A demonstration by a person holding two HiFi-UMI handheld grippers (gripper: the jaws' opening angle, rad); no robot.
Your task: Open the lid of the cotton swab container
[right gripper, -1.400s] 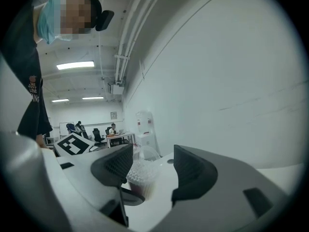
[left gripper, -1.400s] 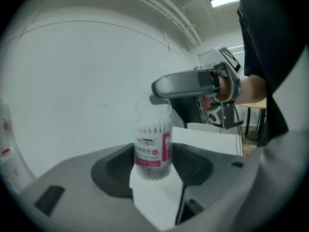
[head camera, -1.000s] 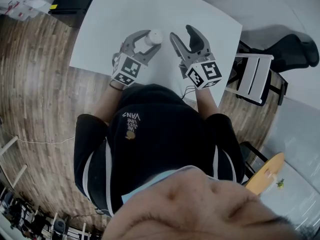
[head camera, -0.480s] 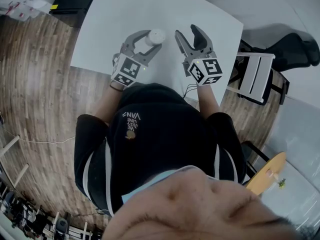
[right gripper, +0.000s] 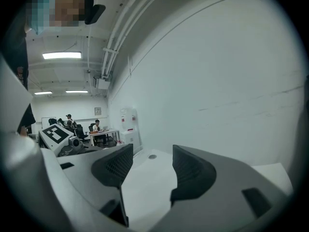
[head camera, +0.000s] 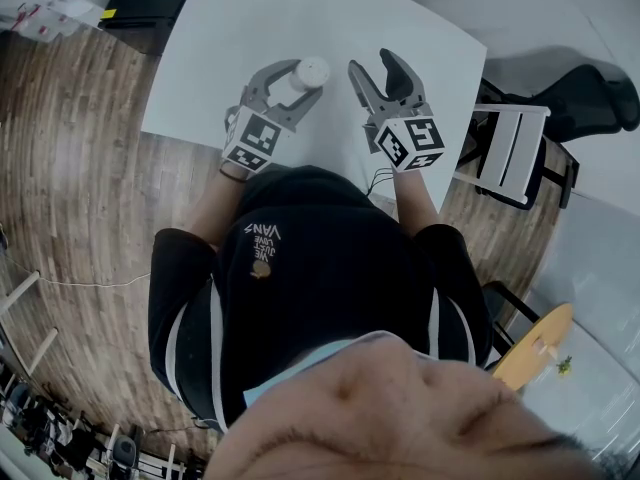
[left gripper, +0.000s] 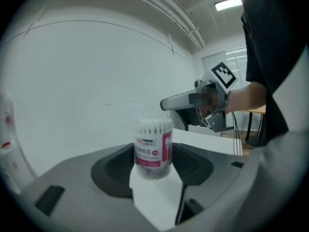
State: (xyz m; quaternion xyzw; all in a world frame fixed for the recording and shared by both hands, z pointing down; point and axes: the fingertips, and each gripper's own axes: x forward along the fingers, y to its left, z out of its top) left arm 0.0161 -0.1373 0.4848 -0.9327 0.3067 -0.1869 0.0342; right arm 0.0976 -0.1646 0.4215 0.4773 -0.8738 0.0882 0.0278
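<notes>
The left hand-held gripper clamps the upright cotton swab container on the table, its lid seemingly unopened, while the right hand-held gripper hovers nearby, jaws apart and empty.

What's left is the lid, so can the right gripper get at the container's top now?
Probably yes: the right gripper is open, empty and beside the cotton swab container, whose top stands clear above the left gripper.
</notes>
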